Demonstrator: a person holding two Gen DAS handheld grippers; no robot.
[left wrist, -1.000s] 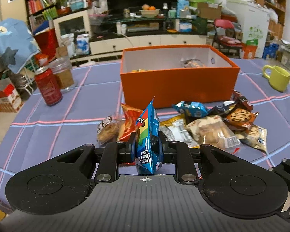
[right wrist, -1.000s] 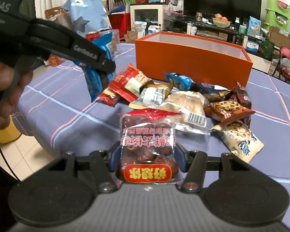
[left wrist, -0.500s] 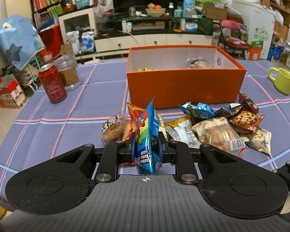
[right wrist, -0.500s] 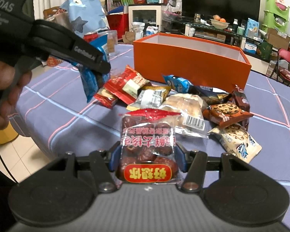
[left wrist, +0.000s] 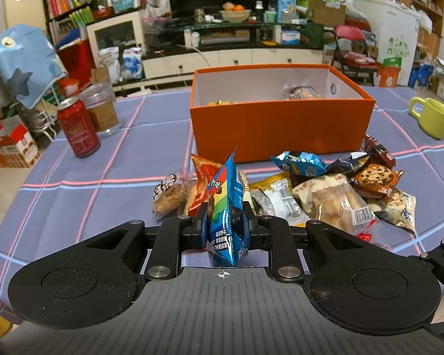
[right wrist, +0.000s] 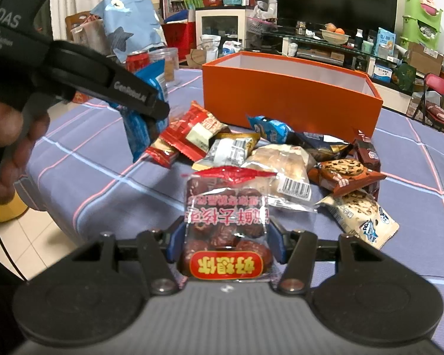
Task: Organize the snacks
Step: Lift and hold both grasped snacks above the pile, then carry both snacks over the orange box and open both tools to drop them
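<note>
My left gripper (left wrist: 225,224) is shut on a blue snack packet (left wrist: 226,204), held upright above the near table. The right wrist view shows the same gripper (right wrist: 151,109) at the left with that blue packet (right wrist: 139,130) hanging from it. My right gripper (right wrist: 225,236) is shut on a clear bag of red dates (right wrist: 226,222) with a red label. A pile of mixed snack packets (left wrist: 325,195) lies on the checked cloth in front of the open orange box (left wrist: 281,130), which holds a few packets. The box (right wrist: 290,100) stands behind the pile (right wrist: 281,159).
A red can (left wrist: 78,130) and a glass jar (left wrist: 100,109) stand at the left of the table. At the far right sits a yellow-green mug (left wrist: 432,117). A person's hand (right wrist: 3,136) holds the left gripper. The table edge drops off at the near left.
Both grips hold the same packets as before. The views have shifted only slightly.
</note>
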